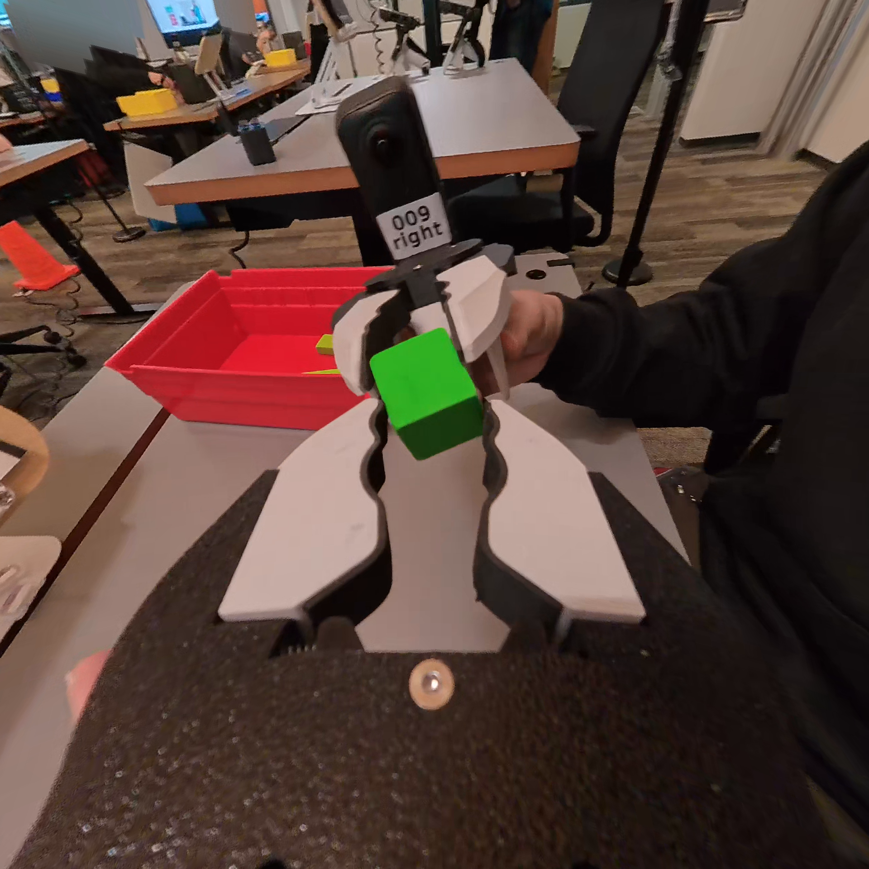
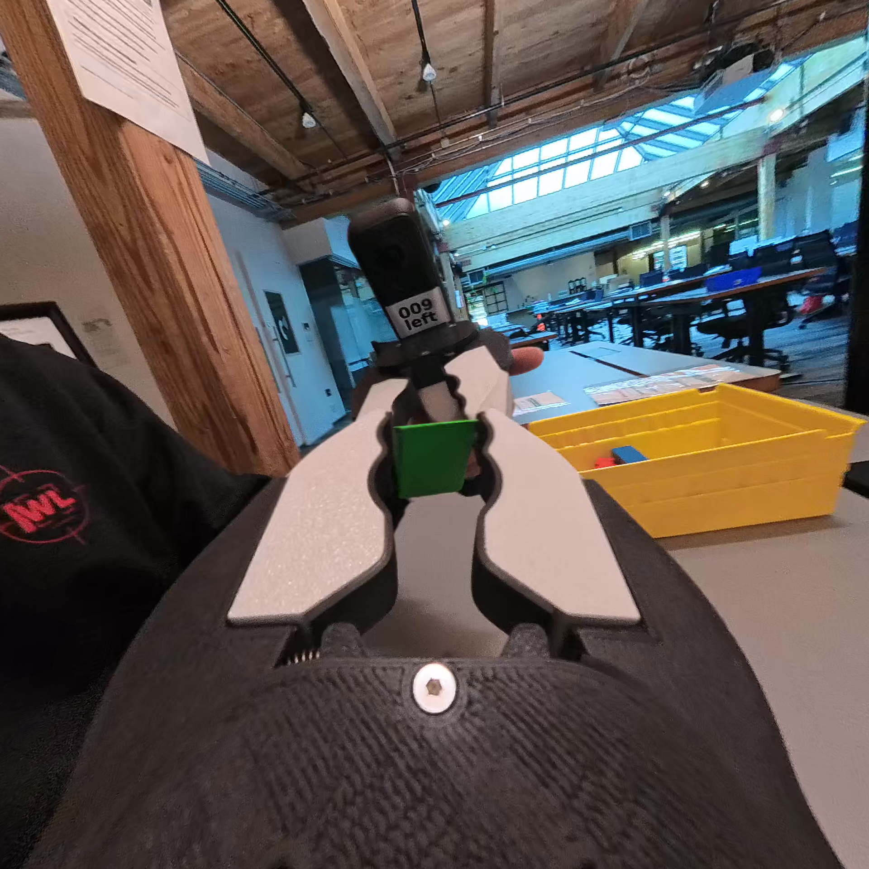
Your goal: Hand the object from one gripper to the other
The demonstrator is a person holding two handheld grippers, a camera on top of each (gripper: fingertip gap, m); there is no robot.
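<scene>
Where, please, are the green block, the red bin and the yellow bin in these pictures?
green block [image 1: 418, 381]: left wrist view, its lit upper face.
red bin [image 1: 235, 399]: left wrist view, its near outer wall.
yellow bin [image 2: 733, 498]: right wrist view, its near outer wall.

**An open-plan office used as a test workshop**

A large shared workroom is shown. Rows of long desks [image 2: 682, 291] with black office chairs [image 2: 733, 324] are seen under a timber ceiling [image 2: 470, 84] with skylights [image 2: 588, 160]. A heavy wooden post [image 2: 155, 263] carries a pinned paper sheet [image 2: 127, 61]. Monitors [image 1: 183, 19], an orange cone [image 1: 33, 258] and stands on a far table [image 1: 470, 117] are seen, and plastic bins, red [image 1: 225, 376] and yellow [image 2: 705, 470], are set out on grey tables.
</scene>
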